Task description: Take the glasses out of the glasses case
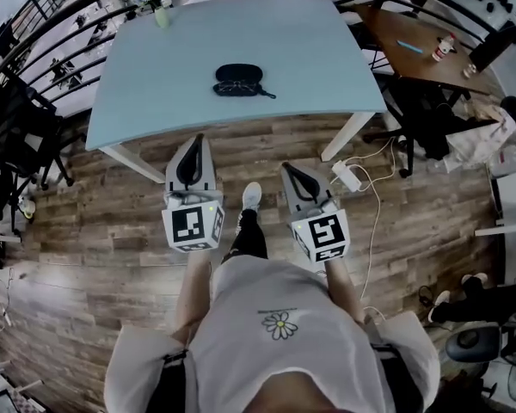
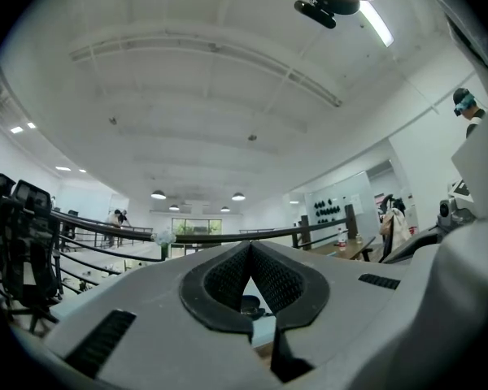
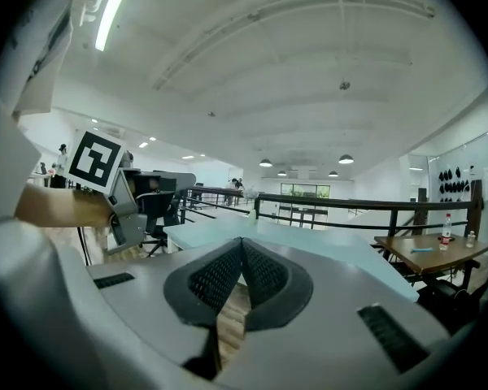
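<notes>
Evidently the task is only at its approach stage — the person stands on the wooden floor short of the table (image 1: 155,84), and neither tool has reached over it yet. The glasses case (image 1: 238,78), a dark oval, lies near the middle of the table, well apart from both grippers. Whether its lid is up or down is too small to tell. The left gripper (image 1: 197,141) hangs just short of the table's near edge, its pads pressed together with nothing between them. The right gripper (image 1: 289,167) sits beside it, a little further back from that edge, and its pads also meet tip to tip on nothing. The next move likely calls for both to be carried in over the table to the case and for the jaws to part first — probably one tool to steady the case while the other works at the lid or the glasses.
</notes>
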Tool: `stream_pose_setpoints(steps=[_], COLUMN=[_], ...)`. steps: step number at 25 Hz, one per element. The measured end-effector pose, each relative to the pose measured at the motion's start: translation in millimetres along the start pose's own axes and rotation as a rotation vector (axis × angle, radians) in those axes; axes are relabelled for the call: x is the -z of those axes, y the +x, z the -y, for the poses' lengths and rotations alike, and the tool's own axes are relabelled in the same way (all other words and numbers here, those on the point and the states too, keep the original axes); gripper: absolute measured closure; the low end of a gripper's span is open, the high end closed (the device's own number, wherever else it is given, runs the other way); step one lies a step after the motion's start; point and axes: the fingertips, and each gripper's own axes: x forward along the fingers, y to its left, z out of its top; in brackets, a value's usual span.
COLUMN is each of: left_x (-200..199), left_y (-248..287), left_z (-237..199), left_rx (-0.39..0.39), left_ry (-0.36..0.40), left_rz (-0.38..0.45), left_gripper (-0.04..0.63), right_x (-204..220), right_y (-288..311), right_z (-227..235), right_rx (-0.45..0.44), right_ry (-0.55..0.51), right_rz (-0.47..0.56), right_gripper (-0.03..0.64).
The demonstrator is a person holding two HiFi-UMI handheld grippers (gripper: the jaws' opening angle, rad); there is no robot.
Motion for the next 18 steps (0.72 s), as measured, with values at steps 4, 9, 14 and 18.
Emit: stream_pose_setpoints(steps=[4, 9, 14, 18], left_x=[12, 20, 30, 35], left_y=[62, 143, 219, 260], left_z=[-22, -66, -101, -107], left_rx=[0.011, 0.021, 0.061, 0.105], left_ry=[0.009, 0.053, 0.041, -0.023], left_rz=[-0.014, -0.021, -0.014, -0.011], left_gripper=[0.578, 0.578, 0.578, 0.578], right_x=[-8, -21, -43, -53], right_y=[58, 139, 219, 262], right_z=[36, 71, 106, 126], right_rx=[0.0, -0.017, -0.017, -0.024], right_ry=[0.0, 0.031, 0.042, 0.01], right_rz=[-0.04, -0.046, -0.032, -0.047], right_gripper=[0.607, 0.607, 0.607, 0.607])
